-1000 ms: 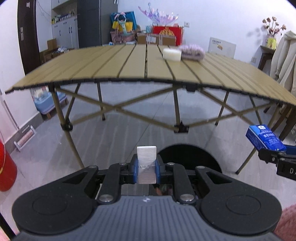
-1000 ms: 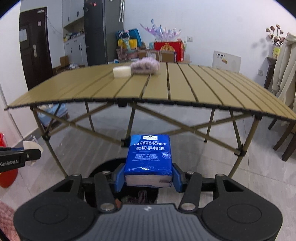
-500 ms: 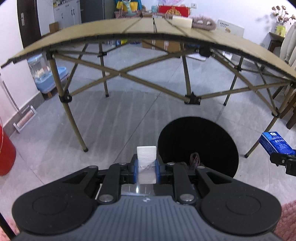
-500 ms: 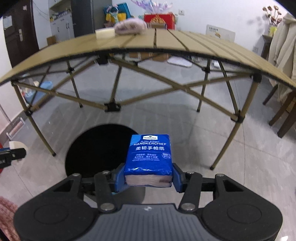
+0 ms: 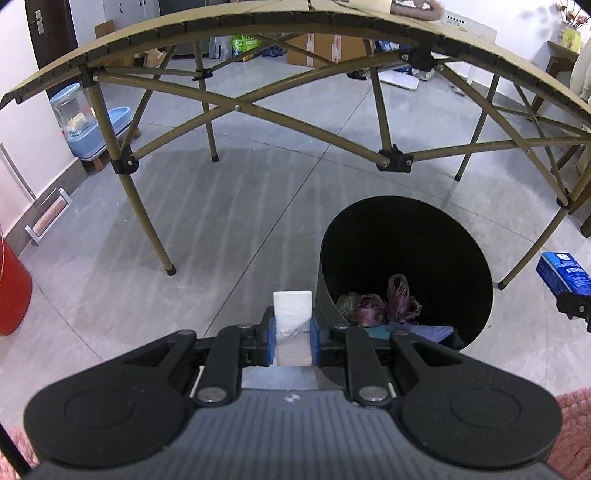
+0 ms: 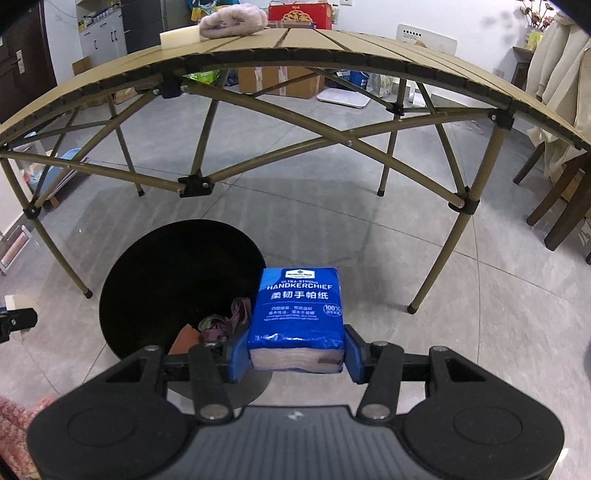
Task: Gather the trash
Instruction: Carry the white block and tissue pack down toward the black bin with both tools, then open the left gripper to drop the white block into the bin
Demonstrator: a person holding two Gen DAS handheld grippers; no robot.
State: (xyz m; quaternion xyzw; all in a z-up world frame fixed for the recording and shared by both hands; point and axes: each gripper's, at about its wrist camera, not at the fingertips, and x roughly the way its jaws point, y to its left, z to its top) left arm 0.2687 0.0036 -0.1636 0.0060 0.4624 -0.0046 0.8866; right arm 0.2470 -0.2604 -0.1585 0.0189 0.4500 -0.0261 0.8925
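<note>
Plainly, the greatest risk is judged to be a drop outside the black bin: neither load is seen squarely over its mouth. The blue tissue pack, clamped broadside in the right gripper, is held above the bin's right rim, so a release there may tip it onto the grey floor. The white foam block, pinched upright in the left gripper, is held just outside the left wall of the bin and would likely miss if freed now. A collision of the two tools over the one opening is also thought possible. The folding table is seen beyond the bin, its crossed legs close to the far rim but not over the mouth. Crumpled purple scraps already lie inside the bin. A white block and a pink fluffy thing are left near the far edge of the tabletop.
</note>
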